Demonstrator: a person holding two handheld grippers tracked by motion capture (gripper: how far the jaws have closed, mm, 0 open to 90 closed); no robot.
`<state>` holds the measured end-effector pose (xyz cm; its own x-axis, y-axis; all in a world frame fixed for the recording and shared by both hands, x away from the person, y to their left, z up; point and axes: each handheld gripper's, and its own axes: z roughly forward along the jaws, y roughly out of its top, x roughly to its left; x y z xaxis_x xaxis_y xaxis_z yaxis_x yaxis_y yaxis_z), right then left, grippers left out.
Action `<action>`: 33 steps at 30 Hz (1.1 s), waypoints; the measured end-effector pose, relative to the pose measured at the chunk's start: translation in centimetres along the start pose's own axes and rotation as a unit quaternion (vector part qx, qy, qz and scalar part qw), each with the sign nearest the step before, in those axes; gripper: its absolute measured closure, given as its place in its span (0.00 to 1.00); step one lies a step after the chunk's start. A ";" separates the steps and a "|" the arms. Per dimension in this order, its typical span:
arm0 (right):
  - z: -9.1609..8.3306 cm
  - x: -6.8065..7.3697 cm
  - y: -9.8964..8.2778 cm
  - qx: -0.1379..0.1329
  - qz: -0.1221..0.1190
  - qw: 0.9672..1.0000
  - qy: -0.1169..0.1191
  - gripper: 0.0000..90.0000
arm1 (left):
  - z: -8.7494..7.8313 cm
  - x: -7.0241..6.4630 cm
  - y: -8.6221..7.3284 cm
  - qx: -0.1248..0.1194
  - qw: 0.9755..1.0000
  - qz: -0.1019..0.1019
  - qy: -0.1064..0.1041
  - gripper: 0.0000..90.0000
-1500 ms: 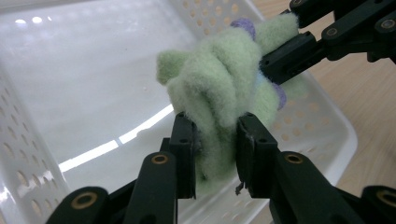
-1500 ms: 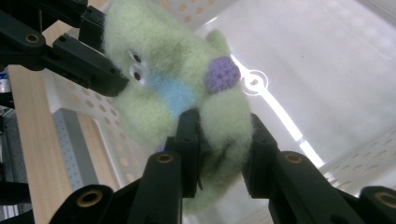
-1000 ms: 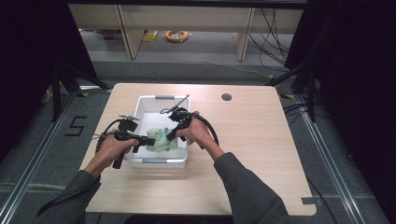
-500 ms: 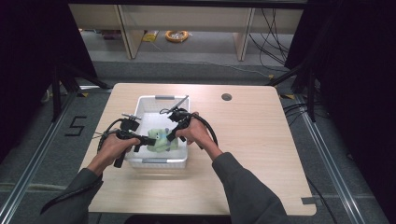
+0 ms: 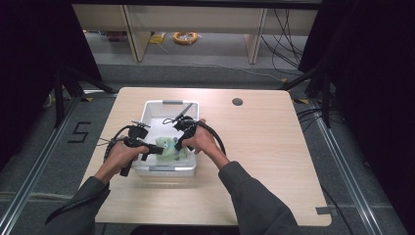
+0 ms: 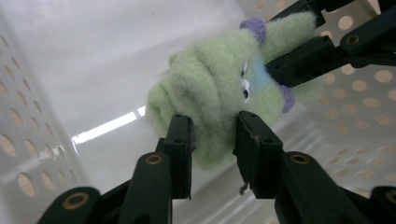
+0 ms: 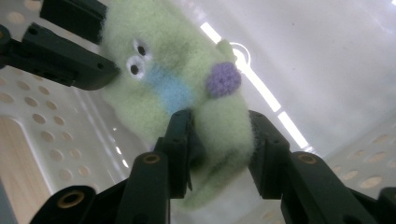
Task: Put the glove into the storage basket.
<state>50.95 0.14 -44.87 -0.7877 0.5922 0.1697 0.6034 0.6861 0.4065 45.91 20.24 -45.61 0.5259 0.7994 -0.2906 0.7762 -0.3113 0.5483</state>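
1. Looking down from the high view, I see the green plush toy (image 5: 169, 148) in the near half of the white perforated basket (image 5: 169, 103), at the lower middle-left of the frame on the wooden table (image 5: 274, 147).
2. My left gripper (image 5: 151, 151) comes in from the left of the basket and my right gripper (image 5: 178, 145) from the right, and both meet at the toy.
3. In the left gripper view, my left gripper (image 6: 212, 135) has its jaws on either side of a fuzzy green fold at lower centre; the jaws have just been opening, and the right jaw shows a sliver of gap, so I read the grip as slackened.
4. In the right gripper view, my right gripper (image 7: 219, 135) straddles a green limb just below the purple knob (image 7: 223, 79); its jaws have just been opening too, with the plush between them.
5. Toy's eyes (image 7: 136, 58) and blue patch (image 7: 170, 93) sit upper left of that frame.
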 end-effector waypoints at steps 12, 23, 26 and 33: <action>-0.8 0.0 0.4 -0.015 -0.001 0.999 -0.029 0.55 | -1.3 -0.7 0.3 -0.029 0.999 0.006 0.022 0.60; -2.1 0.2 0.3 -0.048 -0.008 0.999 -0.015 0.54 | -2.7 -1.8 0.4 -0.056 0.998 0.021 0.013 0.58; -3.0 0.3 0.0 -0.061 -0.010 0.998 -0.013 0.53 | -3.2 -2.3 0.3 -0.069 0.997 0.024 0.005 0.55; -5.2 0.6 -1.1 -0.092 -0.020 0.995 -0.006 0.46 | -3.9 -3.9 -0.3 -0.087 0.995 0.039 -0.008 0.48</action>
<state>49.16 -2.51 -40.52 -0.8085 0.5717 0.1393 0.5373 0.6206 0.5712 42.26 19.16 -41.59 0.5896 0.7670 -0.2532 0.6610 -0.2780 0.6970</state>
